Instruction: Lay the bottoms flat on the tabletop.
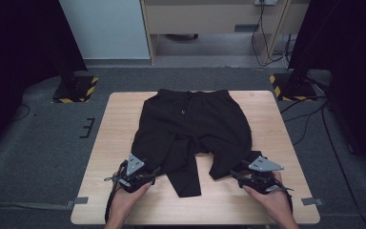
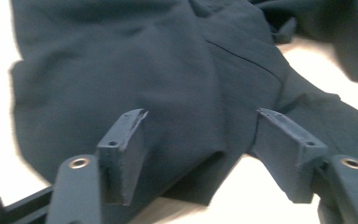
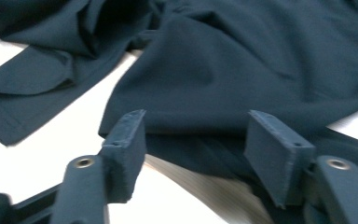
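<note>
A pair of black trousers (image 1: 190, 129) lies on the wooden table (image 1: 267, 124), waistband at the far side and legs bunched toward me. My left gripper (image 1: 148, 175) sits low at the near left edge of the cloth. Its jaws stand open in the left gripper view (image 2: 200, 140), with a fold of trousers (image 2: 168, 84) lying between them untouched by the pads. My right gripper (image 1: 238, 174) rests at the near right edge. It is open too (image 3: 196, 140), and the trousers (image 3: 242, 65) spread just beyond and partly under its jaws.
One trouser leg (image 1: 187, 179) reaches toward the table's near edge between my hands. Bare wood lies left and right of the cloth. Two stands with yellow-black striped bases (image 1: 75, 88) (image 1: 290, 86) are on the floor behind the table, with cables at the right.
</note>
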The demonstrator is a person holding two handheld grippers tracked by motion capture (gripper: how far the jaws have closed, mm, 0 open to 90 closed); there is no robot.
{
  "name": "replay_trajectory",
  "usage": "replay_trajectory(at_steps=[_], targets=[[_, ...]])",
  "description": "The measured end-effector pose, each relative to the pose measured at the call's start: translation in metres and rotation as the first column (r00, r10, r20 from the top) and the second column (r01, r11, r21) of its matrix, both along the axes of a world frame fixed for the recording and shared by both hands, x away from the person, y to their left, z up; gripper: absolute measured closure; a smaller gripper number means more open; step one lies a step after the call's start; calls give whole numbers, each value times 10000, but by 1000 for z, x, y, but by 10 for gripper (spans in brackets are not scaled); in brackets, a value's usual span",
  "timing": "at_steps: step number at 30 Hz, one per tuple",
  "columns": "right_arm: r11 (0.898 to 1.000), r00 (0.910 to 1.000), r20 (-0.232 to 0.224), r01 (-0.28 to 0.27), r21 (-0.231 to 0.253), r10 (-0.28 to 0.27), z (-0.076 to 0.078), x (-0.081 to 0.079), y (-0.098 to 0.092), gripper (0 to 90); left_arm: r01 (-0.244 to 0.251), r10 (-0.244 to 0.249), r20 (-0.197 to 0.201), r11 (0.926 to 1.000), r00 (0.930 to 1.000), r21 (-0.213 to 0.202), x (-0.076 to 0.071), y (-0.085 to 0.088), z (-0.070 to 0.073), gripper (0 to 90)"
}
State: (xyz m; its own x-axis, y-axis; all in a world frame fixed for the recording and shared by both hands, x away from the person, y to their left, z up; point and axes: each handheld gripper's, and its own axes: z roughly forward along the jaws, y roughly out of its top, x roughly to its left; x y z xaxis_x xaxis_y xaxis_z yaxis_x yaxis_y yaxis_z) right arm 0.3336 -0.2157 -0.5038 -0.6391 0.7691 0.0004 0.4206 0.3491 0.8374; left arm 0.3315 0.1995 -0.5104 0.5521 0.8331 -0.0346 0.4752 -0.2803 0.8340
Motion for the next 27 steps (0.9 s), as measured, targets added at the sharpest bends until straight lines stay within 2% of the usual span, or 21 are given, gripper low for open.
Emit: replay_trajectory(at_steps=[1, 2, 4, 7, 8, 10, 12, 14, 16, 18, 19, 21, 24, 27], targets=[[10000, 10000, 17, -24, -28, 24, -1, 1, 4, 335, 103, -101, -72, 9996, 9999, 274, 2, -3, -4, 308], [9999, 9999, -31, -99, -76, 99, -3, 3, 11, 307, 171, -166, -138, 9991, 9998, 378, 4, -4, -6, 285], [9993, 9995, -158, -279, -230, 275, -7, 6, 24, 296, 216, -206, -202, 9984, 9996, 517, 8, -8, -11, 276], [9967, 9982, -311, -525, -623, 506, -11, 10, 35, 308, 247, -222, -491, 9984, 9985, 507, 15, -13, -17, 295], [9950, 9971, -418, -663, -747, 633, -13, 12, 39, 339, 313, -274, -586, 9973, 9979, 669, 17, -14, -19, 354], [9910, 9957, -588, -776, -1090, 715, -16, 15, 44, 404, 433, -349, -684, 9912, 9971, 1251, 20, -19, -21, 414], [9834, 9937, -725, -954, -1545, 850, -19, 18, 48, 510, 519, -410, -758, 9876, 9963, 1484, 22, -22, -20, 534], [9814, 9910, -885, -1133, -1552, 1004, -22, 20, 50, 648, 547, -418, -806, 9847, 9959, 1655, 23, -23, -19, 657], [9815, 9895, -928, -1236, -1463, 1108, -26, 22, 53, 727, 534, -412, -693, 9811, 9967, 1862, 24, -23, -18, 760], [9796, 9893, -947, -1246, -1578, 1106, -25, 23, 55, 823, 533, -402, -775, 9830, 9962, 1758, 25, -20, -18, 840], [9770, 9894, -975, -1230, -1741, 1072, -23, 24, 57, 846, 552, -416, -856, 9850, 9955, 1635, 26, -19, -17, 865], [9759, 9875, -1080, -1323, -1736, 1147, -22, 27, 59, 864, 626, -480, -1020, 9873, 9936, 1458, 27, -17, -15, 874], [9817, 9858, -1048, -1436, -1252, 1308, -11, 31, 59, 867, 628, -562, -671, 9930, 9962, 1004, 28, -15, -1, 876], [9862, 9889, -686, -1381, -916, 1321, 11, 40, 57, 867, 676, -662, -213, 9950, 9976, 741, 36, -17, 24, 876]])
